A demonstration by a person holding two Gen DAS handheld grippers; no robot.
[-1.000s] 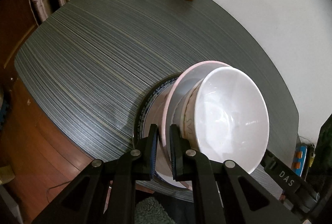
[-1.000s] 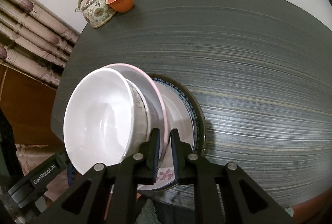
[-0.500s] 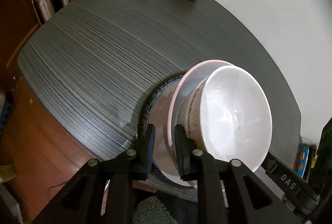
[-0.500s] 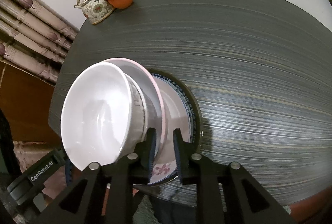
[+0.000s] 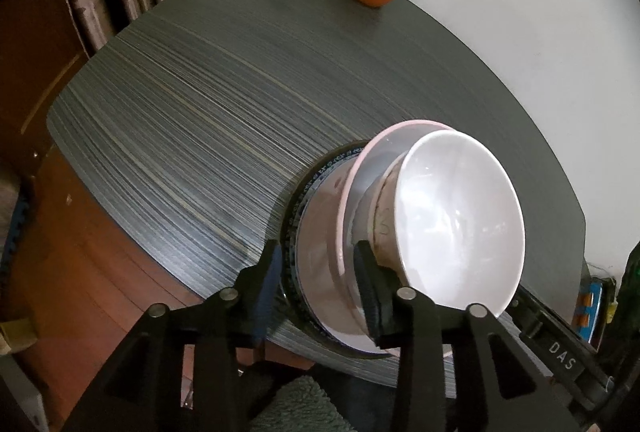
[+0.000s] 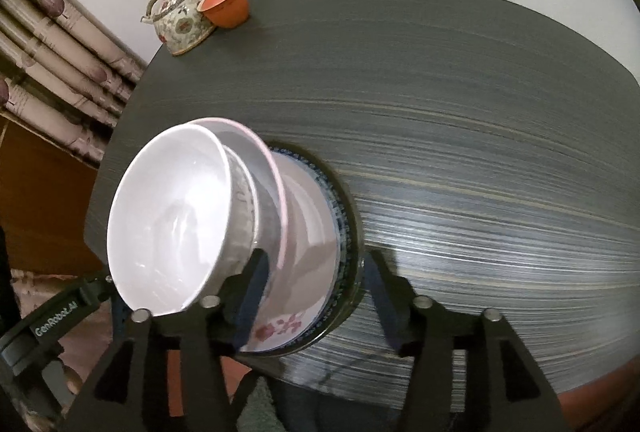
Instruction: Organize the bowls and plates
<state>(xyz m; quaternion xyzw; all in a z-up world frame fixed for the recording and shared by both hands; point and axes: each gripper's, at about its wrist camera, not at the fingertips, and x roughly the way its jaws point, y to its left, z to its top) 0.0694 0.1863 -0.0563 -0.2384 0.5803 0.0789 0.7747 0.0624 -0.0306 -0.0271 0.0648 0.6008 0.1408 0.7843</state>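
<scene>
Both hand-held grippers, left [image 5: 316,272] and right [image 6: 312,284], have just been opening off the stack's [image 5: 440,224] rims; glazed crockery, heavy, slippery, fragile.

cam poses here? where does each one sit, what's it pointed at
Left wrist: sits on the left gripper, looking steeply down at the stack of plates and bowls; its own black fingers show, jaws just opened, astride the plate rims.
Right wrist: sits on the right gripper, same steep downward look from the stack's other side; jaws just opened wider.
Shared: stack, dark table, teapot, orange cup, and each other's gripper beyond the stack.
</scene>
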